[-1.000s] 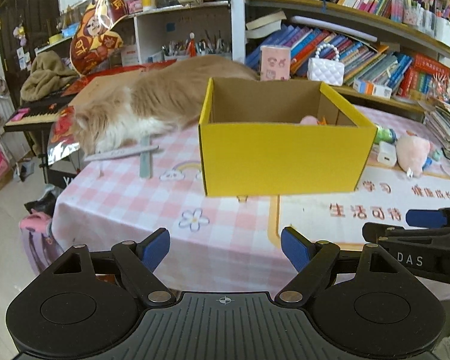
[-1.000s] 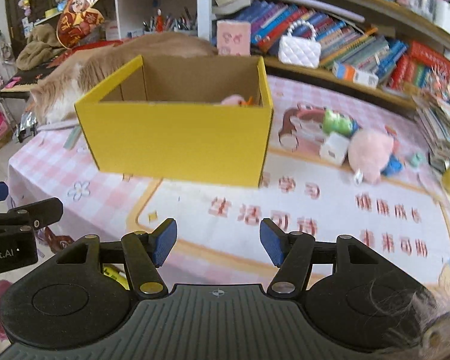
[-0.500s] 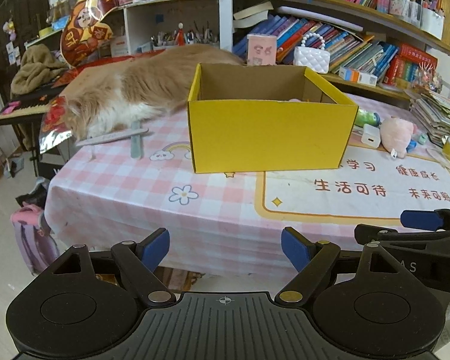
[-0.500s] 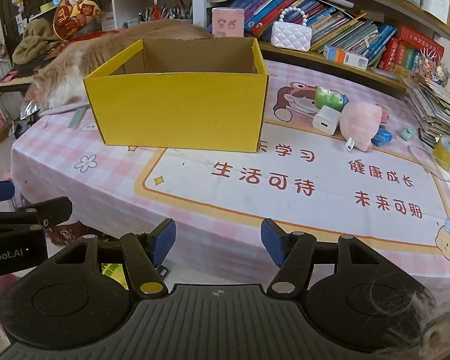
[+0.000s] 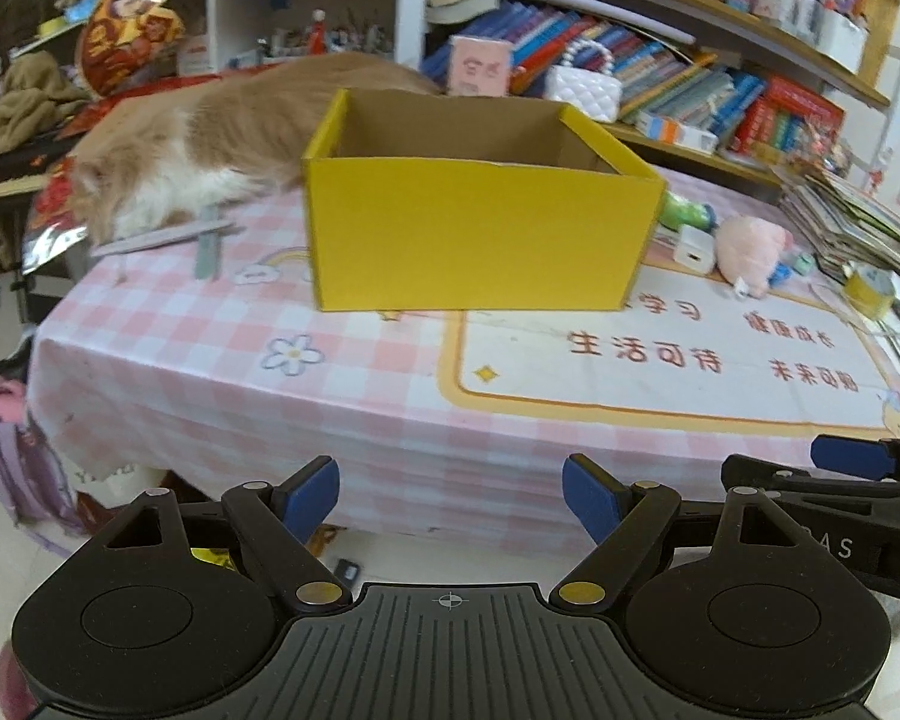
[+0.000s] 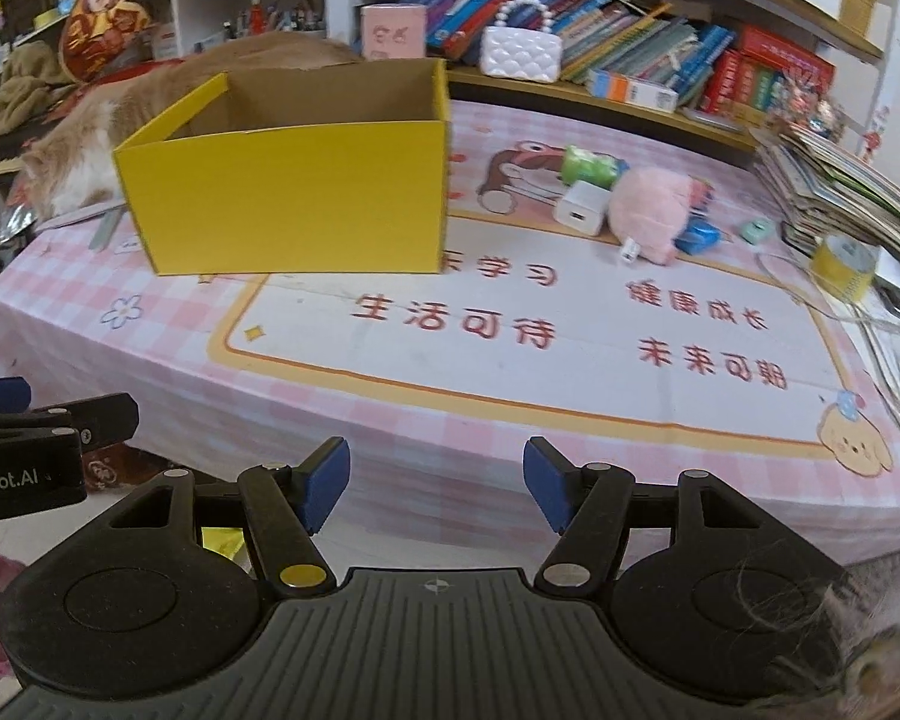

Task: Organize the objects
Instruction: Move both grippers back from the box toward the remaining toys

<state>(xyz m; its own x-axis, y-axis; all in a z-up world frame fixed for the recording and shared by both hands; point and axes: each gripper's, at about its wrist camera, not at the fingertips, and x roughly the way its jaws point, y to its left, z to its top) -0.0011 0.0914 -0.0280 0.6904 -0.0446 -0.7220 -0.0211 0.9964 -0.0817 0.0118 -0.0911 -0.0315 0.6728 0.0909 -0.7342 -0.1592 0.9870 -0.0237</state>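
Note:
An open yellow cardboard box (image 5: pixel 480 234) (image 6: pixel 288 198) stands on the pink checked tablecloth (image 6: pixel 168 324); I cannot see down into it. To its right lie a pink plush (image 6: pixel 651 213), a white charger (image 6: pixel 582 207), a green toy (image 6: pixel 588 165), a small blue item (image 6: pixel 699 237) and a mint one (image 6: pixel 756 231). My left gripper (image 5: pixel 450 492) hangs open and empty in front of the table's near edge. My right gripper (image 6: pixel 437 477) is open and empty too, level with it on the right.
A ginger and white cat (image 5: pixel 210 144) lies behind the box on the left. A yellow tape roll (image 6: pixel 843 264) and a leaning stack of books (image 6: pixel 840 180) crowd the right edge. Bookshelves (image 6: pixel 630 54) run along the back. A white beaded purse (image 6: pixel 519 54) sits there.
Both grippers have drawn back from the table, so the box looks smaller and farther. The pink thing seen inside the box earlier is out of sight. The right jaws stand slightly wider.

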